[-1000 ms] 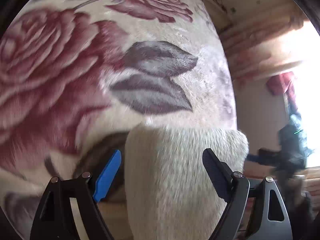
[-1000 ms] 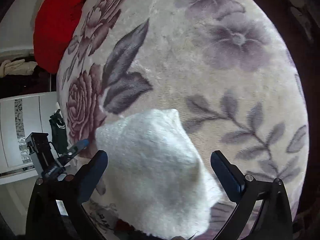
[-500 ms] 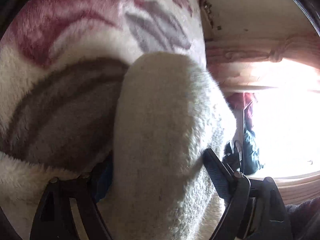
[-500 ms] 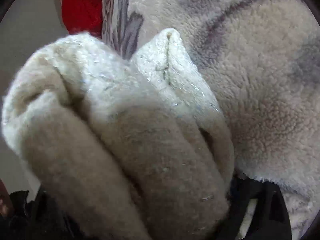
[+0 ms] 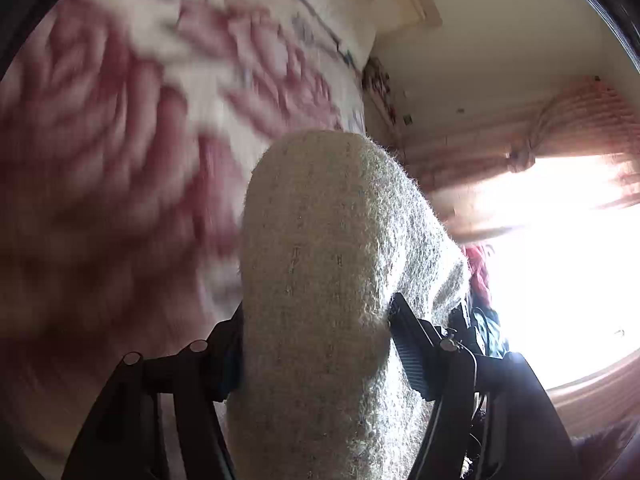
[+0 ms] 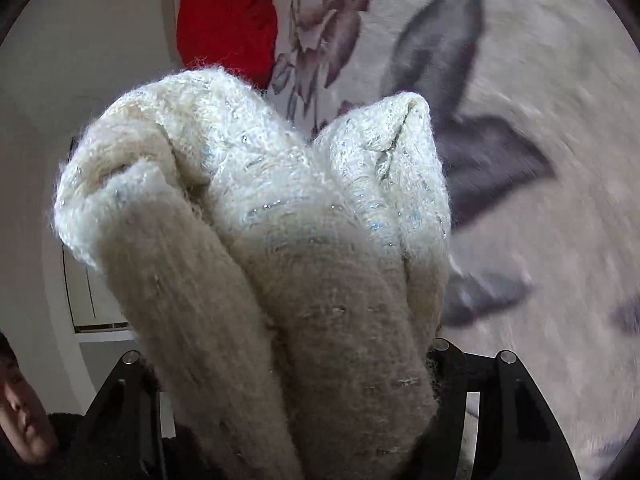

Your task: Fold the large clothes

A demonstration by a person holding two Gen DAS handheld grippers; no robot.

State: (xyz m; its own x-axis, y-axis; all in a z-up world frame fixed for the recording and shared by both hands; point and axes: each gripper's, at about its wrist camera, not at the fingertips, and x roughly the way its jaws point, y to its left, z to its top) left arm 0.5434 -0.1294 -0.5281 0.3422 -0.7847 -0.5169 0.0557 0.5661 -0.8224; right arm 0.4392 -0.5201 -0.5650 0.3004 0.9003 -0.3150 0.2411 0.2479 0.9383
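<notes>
A fuzzy cream knit garment (image 6: 280, 264) carries pale blue flecks; the plush cream blanket (image 6: 560, 128) shows maroon roses, grey-purple leaves; a red cloth (image 6: 224, 28).

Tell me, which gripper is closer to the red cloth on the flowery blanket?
Hard to say. The red cloth lies far beyond both the left gripper and the right gripper, each clamping the cream sweater; neither view settles it.

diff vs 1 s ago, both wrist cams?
Both grippers' jaws have just been closing. The left gripper and right gripper went from open around the cream knit garment to clamped on bunched folds of it, lifted off the floral blanket. Unchanged: blanket spread out, red cloth at its far end.
</notes>
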